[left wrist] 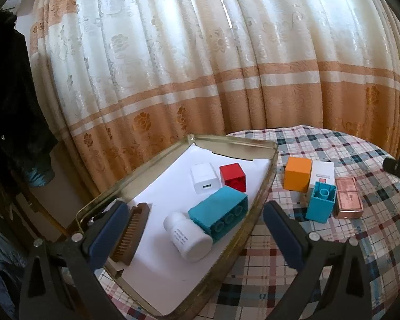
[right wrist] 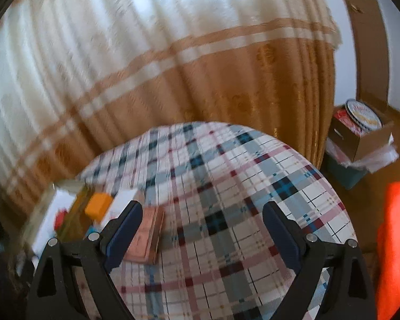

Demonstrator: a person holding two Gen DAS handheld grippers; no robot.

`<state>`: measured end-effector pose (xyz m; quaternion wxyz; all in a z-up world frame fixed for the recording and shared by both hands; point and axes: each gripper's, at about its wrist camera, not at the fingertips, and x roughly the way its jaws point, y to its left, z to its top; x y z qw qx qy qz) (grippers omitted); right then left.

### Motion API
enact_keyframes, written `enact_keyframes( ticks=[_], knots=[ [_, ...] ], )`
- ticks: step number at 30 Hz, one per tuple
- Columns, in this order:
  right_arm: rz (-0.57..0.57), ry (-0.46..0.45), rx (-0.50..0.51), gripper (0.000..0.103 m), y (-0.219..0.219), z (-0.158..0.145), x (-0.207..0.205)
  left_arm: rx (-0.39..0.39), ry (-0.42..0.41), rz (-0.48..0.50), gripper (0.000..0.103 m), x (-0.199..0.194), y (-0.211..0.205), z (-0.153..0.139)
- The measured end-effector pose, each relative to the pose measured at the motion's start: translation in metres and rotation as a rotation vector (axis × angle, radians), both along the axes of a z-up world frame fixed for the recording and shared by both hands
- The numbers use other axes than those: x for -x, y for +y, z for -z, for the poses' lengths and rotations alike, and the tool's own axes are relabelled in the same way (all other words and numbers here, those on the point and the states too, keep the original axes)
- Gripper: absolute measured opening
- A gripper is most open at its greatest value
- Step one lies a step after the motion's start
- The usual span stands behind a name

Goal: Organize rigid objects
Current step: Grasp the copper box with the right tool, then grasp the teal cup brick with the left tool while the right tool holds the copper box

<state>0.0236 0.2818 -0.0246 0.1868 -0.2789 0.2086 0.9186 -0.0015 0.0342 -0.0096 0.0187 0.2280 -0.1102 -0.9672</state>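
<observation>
Your left gripper hangs wide open over the tin tray, framing the white pill bottle and blue brick already stowed. Your right gripper is open too; the copper-pink box, blurred, lies by its left finger, probably next.

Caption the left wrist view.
Open left gripper above tin tray holding blocks, bottle, charger and comb.

Shiny metal tin, paper-lined; glossy plastic blocks; woven plaid cloth.
</observation>
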Motion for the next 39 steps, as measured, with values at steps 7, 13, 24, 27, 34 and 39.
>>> enact_keyframes(
  ticks=[7,13,24,27,34,39],
  knots=[
    [-0.119,-0.099,-0.034,0.093,-0.018,0.008,0.020,-0.120,-0.110,0.109,0.102,0.000,0.015,0.006],
    [-0.187,-0.185,0.000,0.092,-0.028,0.023,0.047,-0.092,-0.067,0.128,0.102,-0.010,0.023,0.003],
    [-0.260,-0.290,-0.116,0.089,-0.052,0.036,0.079,-0.141,-0.090,0.099,0.102,-0.006,0.012,0.005],
    [-0.288,-0.321,-0.159,0.087,-0.055,0.036,0.084,-0.142,-0.096,0.100,0.102,-0.005,0.012,0.006],
    [-0.304,-0.324,-0.148,0.049,-0.040,0.031,0.072,-0.137,-0.113,0.112,0.102,-0.004,0.014,0.007],
    [-0.284,-0.275,-0.045,0.049,-0.016,0.029,0.057,-0.109,-0.144,0.171,0.102,-0.002,0.029,0.009]
  ],
)
